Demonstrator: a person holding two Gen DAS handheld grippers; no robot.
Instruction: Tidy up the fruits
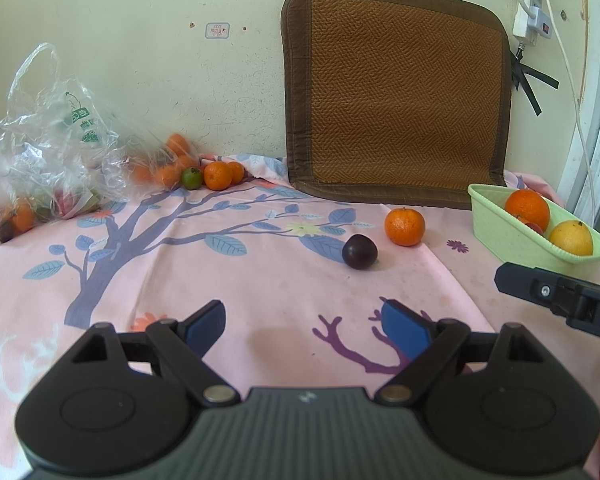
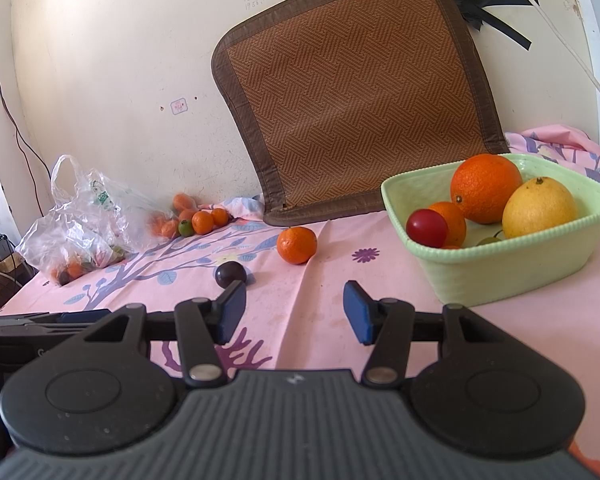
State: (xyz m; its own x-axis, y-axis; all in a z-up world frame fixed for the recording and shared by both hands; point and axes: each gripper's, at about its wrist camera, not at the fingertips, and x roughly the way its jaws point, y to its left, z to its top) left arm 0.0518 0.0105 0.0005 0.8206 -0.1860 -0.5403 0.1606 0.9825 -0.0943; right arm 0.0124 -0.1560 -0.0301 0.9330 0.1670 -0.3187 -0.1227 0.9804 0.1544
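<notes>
A dark purple plum [image 1: 359,251] and a small tangerine [image 1: 404,226] lie loose on the pink cloth; both also show in the right wrist view, the plum [image 2: 230,274] and the tangerine [image 2: 296,245]. A light green basket [image 2: 500,272] at the right holds a large orange [image 2: 486,188], a yellow citrus [image 2: 539,208], a red fruit [image 2: 427,227] and a small tangerine. My left gripper [image 1: 304,326] is open and empty, short of the plum. My right gripper [image 2: 295,316] is open and empty, in front of the tangerine and left of the basket.
A clear plastic bag [image 1: 40,152] with fruit lies at the back left; tangerines [image 1: 218,175] and a green fruit [image 1: 191,178] sit beside it. A brown woven mat [image 1: 396,96] leans on the wall. A power strip and cables [image 1: 530,12] hang at the right.
</notes>
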